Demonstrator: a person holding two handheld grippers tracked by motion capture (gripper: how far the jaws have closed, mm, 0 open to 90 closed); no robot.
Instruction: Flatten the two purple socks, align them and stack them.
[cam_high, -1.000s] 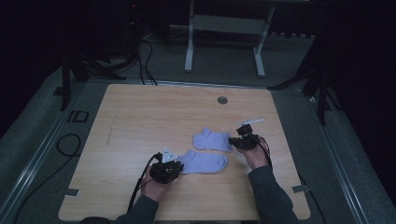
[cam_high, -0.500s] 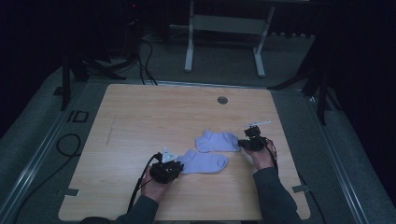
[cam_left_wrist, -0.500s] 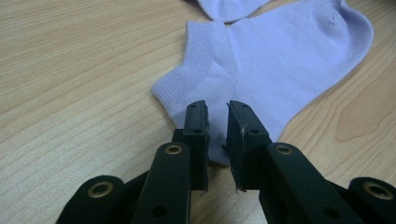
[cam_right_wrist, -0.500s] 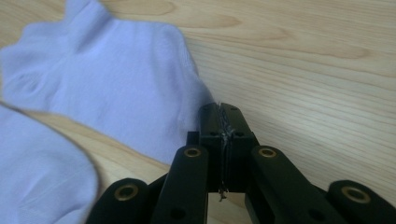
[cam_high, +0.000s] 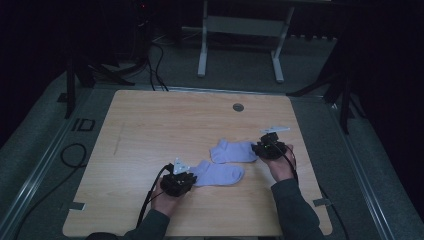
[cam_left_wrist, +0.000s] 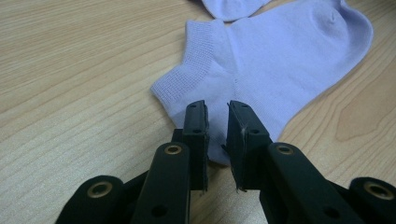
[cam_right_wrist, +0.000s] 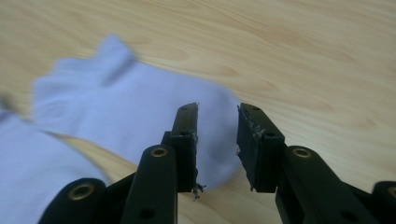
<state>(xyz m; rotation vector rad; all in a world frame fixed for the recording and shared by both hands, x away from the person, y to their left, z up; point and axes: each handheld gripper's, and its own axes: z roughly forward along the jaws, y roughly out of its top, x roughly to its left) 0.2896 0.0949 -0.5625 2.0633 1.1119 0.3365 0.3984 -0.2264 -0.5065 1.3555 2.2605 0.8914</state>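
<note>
Two lavender ankle socks lie flat on the wooden table (cam_high: 150, 130). The near sock (cam_high: 217, 174) (cam_left_wrist: 280, 60) points its cuff at my left gripper (cam_high: 177, 182) (cam_left_wrist: 217, 105), whose jaws stand a narrow gap apart over the sock's edge, with no fabric pinched. The far sock (cam_high: 233, 151) (cam_right_wrist: 135, 112) has its toe end under my right gripper (cam_high: 270, 148) (cam_right_wrist: 217, 109). Its jaws have just been opening, and they now straddle the toe without pressing on it.
A round cable hole (cam_high: 238, 107) sits in the table's far middle. The socks' cuffs nearly touch. Beyond the far edge stands a metal frame (cam_high: 240, 30), and a cable (cam_high: 70, 155) loops on the floor at the left.
The right gripper and the far sock's toe end have shifted slightly to the right. The left hand and the near sock have kept still.
</note>
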